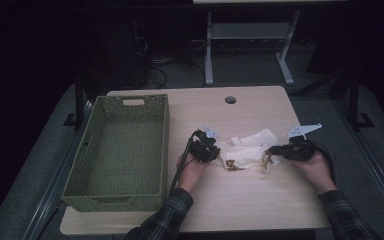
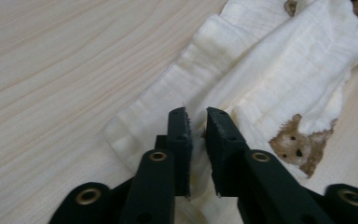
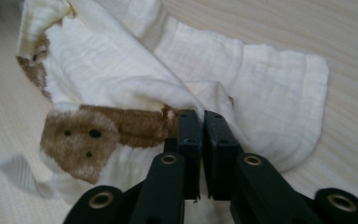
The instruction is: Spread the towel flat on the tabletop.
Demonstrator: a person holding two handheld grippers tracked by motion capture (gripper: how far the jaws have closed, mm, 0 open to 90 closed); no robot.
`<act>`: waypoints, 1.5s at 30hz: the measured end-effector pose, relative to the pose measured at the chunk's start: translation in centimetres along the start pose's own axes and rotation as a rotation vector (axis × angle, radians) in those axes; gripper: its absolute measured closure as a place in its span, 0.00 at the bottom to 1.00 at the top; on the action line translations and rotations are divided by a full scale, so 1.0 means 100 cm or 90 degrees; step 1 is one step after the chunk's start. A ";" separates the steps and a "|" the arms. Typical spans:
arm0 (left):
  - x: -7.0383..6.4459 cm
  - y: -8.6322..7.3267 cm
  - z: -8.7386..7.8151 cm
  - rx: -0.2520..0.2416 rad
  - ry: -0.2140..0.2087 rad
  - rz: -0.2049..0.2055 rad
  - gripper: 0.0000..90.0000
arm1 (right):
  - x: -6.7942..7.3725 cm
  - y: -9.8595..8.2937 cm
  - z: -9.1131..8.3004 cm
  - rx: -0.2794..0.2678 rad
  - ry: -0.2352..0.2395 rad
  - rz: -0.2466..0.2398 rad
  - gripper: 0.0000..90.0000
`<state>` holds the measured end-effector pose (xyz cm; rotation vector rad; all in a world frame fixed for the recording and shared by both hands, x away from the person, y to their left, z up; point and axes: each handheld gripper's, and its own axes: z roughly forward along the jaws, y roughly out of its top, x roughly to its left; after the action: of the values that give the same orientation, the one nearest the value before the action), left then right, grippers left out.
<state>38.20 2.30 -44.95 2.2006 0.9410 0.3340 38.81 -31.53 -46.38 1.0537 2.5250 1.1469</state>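
Lying crumpled near the middle of the light wooden desk (image 1: pixel 260 200), a cream cloth (image 1: pixel 247 147) with brown bear faces printed on it stretched between the two tongs. The left tongs (image 1: pixel 215 152) met the cloth at its left end, and the right tongs (image 1: pixel 270 151) met it at its right end, each held in one of the person's hands, whose plaid sleeves came in from the near edge. In the left gripper view, the left tongs (image 2: pixel 196 122) stood narrowly apart with a thin fold of the cloth (image 2: pixel 270 70) passing between the jaws, a small bear face (image 2: pixel 298 147) just to one side. In the right gripper view, the right tongs (image 3: pixel 202 122) were pressed almost together, pinching a ridge of the cloth (image 3: pixel 242 79) right beside a larger brown bear face (image 3: pixel 81 140). A green woven basket (image 1: pixel 87 150) sat on the left part of the desk, well apart from the cloth. Near the far edge of the desk was a small round cable hole (image 1: pixel 230 99).
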 end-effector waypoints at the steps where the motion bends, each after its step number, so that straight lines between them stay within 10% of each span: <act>1: 0.001 0.000 -0.001 0.005 0.001 0.002 0.84 | -0.001 -0.001 0.001 0.000 -0.001 0.001 0.93; 10: -0.013 0.005 -0.031 -0.041 -0.039 0.009 0.74 | 0.009 -0.004 -0.034 -0.036 -0.008 0.001 0.81; 21: -0.017 0.003 -0.006 -0.005 -0.057 0.017 0.74 | 0.043 -0.016 -0.037 -0.025 0.035 -0.001 0.69; 26: -0.016 0.002 -0.001 0.006 -0.070 0.019 0.93 | 0.052 -0.014 -0.023 -0.007 0.025 -0.005 0.66; 35: -0.019 0.004 -0.009 -0.010 -0.080 0.022 0.97 | 0.060 -0.017 -0.003 0.034 -0.004 -0.028 0.80; 45: -0.019 0.006 -0.032 -0.045 -0.078 0.014 0.98 | 0.049 -0.021 -0.026 0.015 -0.008 -0.026 0.96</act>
<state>35.67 2.29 -42.13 2.1425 0.8268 0.2365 33.01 -30.74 -45.44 1.0073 2.5433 1.0989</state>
